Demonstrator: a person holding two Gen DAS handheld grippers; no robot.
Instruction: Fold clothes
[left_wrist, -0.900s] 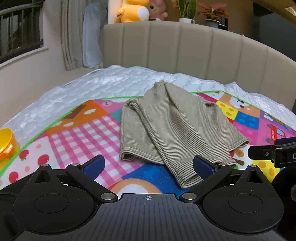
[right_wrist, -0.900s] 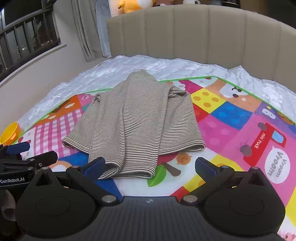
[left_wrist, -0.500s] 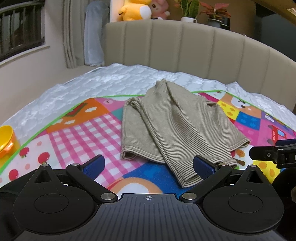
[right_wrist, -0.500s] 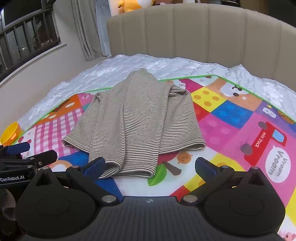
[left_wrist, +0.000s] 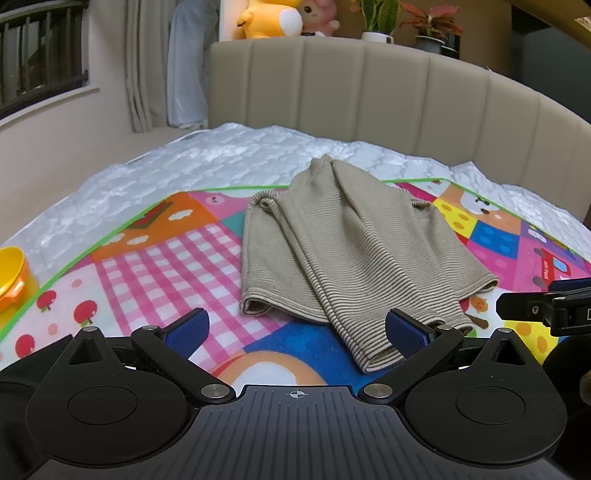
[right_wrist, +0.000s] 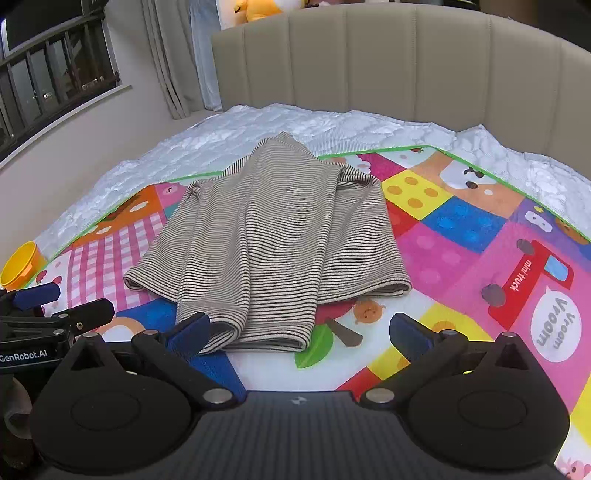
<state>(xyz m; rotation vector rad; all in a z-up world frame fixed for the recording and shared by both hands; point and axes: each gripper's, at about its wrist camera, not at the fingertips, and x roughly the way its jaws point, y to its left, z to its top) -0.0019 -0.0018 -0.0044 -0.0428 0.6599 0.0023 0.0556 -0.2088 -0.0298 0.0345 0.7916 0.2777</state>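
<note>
1. The striped garment (left_wrist: 343, 243) lies folded lengthwise on the colourful play mat (left_wrist: 155, 258), its far tip reaching the white quilted mattress (left_wrist: 207, 155).
2. Behind the mat stands a beige padded headboard (left_wrist: 369, 96).
3. A yellow cup (left_wrist: 13, 277) sits at the mat's left edge.
4. The left gripper (left_wrist: 295, 328) and right gripper (right_wrist: 299, 330) both gape wide, empty, just short of the garment's near hem.

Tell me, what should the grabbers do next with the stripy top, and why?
Probably move both forward and down to pinch the near hem. The left gripper and right gripper are both open and hold nothing, and the striped top lies partly folded on the play mat just ahead.
</note>
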